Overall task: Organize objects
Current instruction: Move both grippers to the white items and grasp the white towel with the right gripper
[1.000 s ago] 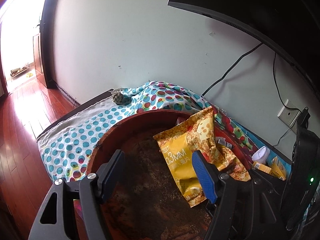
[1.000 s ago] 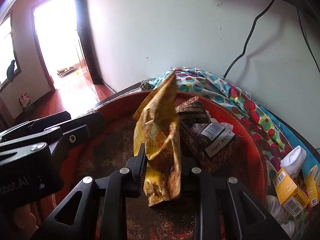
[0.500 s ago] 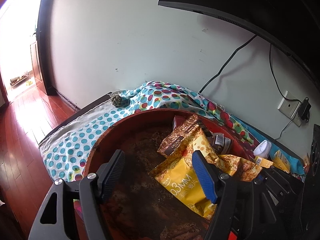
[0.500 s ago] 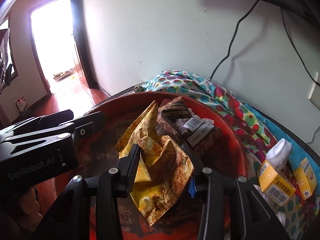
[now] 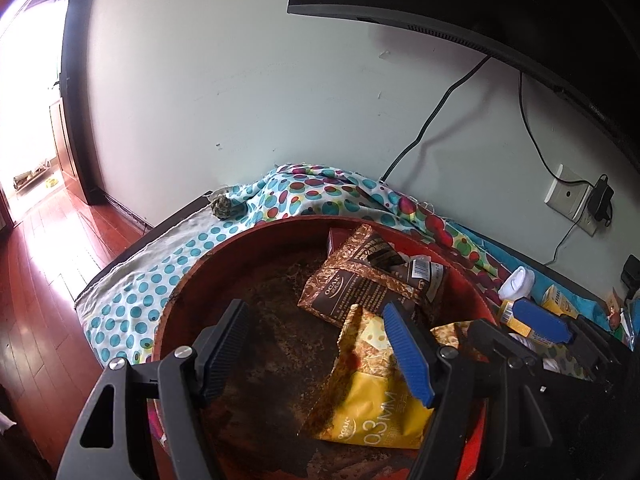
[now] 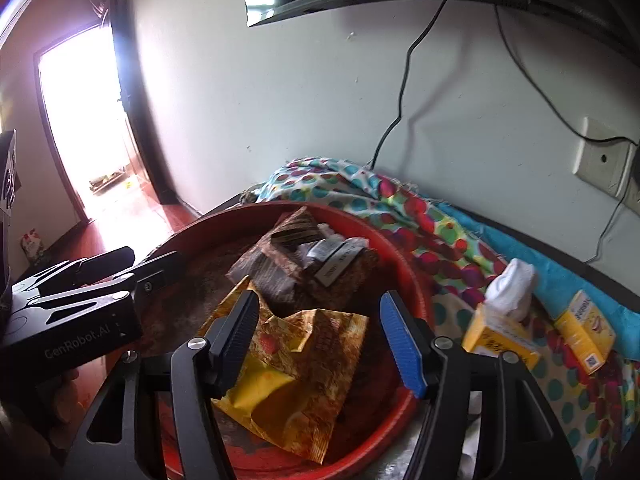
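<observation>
A round red tray rests on a polka-dot cloth. In it lies a yellow snack bag, crumpled, beside a brown snack bag and small dark packets. My right gripper hovers just above the yellow bag; its jaws are opening and the pads stand clear of the bag. My left gripper stands open over the tray's bare floor, with nothing between its fingers. The right gripper's blue pad shows at the right of the left wrist view.
Right of the tray lie yellow boxes and a white bottle on the dotted cloth. A monitor hangs on the wall with cables and a socket. A wooden floor drops off at the left.
My right gripper held the yellow bag upright, then lowered it into the tray and opened off it. The bag now lies flat. The right hand has drawn back and up; the left barely moved.
</observation>
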Demonstrator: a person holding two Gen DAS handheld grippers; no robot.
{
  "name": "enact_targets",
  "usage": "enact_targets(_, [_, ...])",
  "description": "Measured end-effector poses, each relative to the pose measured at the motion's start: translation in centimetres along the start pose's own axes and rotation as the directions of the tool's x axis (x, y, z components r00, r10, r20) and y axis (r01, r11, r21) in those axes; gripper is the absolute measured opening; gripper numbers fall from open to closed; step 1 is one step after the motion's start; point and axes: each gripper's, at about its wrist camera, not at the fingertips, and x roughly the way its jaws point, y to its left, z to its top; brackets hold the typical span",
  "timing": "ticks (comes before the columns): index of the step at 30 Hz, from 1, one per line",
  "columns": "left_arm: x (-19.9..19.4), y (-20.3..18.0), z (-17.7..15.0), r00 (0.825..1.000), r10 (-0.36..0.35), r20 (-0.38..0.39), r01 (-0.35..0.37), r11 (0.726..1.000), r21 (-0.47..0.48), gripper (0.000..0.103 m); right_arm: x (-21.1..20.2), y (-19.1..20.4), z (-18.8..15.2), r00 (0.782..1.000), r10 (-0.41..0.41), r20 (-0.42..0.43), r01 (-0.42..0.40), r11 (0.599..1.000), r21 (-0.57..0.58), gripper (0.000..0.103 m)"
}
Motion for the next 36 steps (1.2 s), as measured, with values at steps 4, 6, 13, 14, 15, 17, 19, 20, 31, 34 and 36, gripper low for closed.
enact_targets(4, [-0.1, -0.3, -0.1, 1.0, -0.016, -0.001, 0.016, 1.0, 0.002, 0.072, -2.0, -1.8, -0.5, 1.0, -0.027, 0.015, 0.026, 1.0, 0.012, 0.067])
enact_targets(6, [-0.1, -0.7, -0.1, 1.0, -0.016, 0.0, 0.016, 1.0, 0.014, 0.072, -3.3, -3.2, -1.0, 0.998, -0.054, 0.023, 0.053, 0.998, 0.025, 0.068])
enact_targets(13, [-0.5, -3.7, -0.9, 0.998, -0.069, 0.0, 0.069, 0.992, 0.106, 0.072, -7.7, -10.1, -4.2, 0.983, -0.182, 0.022, 0.178, 0.976, 0.126, 0.071])
enact_targets(14, [-0.6, -4.5, -1.1, 0.997, -0.082, 0.001, 0.081, 0.988, 0.129, 0.072, -8.1, -11.2, -4.8, 0.98, -0.201, 0.013, 0.197, 0.97, 0.143, 0.071])
enact_targets(15, [-0.7, -4.9, -1.3, 0.996, -0.093, 0.0, 0.092, 0.986, 0.142, 0.072, -8.3, -11.9, -5.3, 0.978, -0.21, 0.004, 0.207, 0.966, 0.155, 0.071])
enact_targets(17, [-0.8, -6.1, -1.7, 0.992, -0.126, -0.015, 0.127, 0.977, 0.169, 0.072, -8.6, -13.2, -6.4, 0.973, -0.228, -0.023, 0.229, 0.958, 0.175, 0.071])
enact_targets(19, [-1.0, -7.3, -2.2, 0.986, -0.166, -0.028, 0.169, 0.966, 0.197, 0.072, -8.6, -13.8, -7.5, 0.972, -0.231, -0.05, 0.236, 0.955, 0.182, 0.071])
enact_targets(20, [-1.1, -7.8, -2.4, 0.982, -0.183, -0.036, 0.186, 0.96, 0.21, 0.072, -8.4, -13.9, -8.0, 0.973, -0.222, -0.063, 0.23, 0.956, 0.181, 0.071])
enact_targets(31, [-1.9, -12.1, -5.0, 0.91, -0.38, -0.165, 0.414, 0.842, 0.346, 0.072, -5.6, -11.0, -10.5, 0.974, -0.181, -0.138, 0.184, 0.983, 0.011, 0.073])
enact_targets(34, [-2.2, -13.0, -5.9, 0.888, -0.413, -0.202, 0.46, 0.803, 0.379, 0.072, -4.7, -11.1, -10.4, 0.976, -0.161, -0.147, 0.165, 0.986, 0.014, 0.073])
enact_targets(36, [-2.4, -13.8, -6.6, 0.868, -0.436, -0.238, 0.497, 0.766, 0.408, 0.072, -4.2, -11.3, -10.3, 0.978, -0.143, -0.153, 0.147, 0.989, 0.018, 0.073])
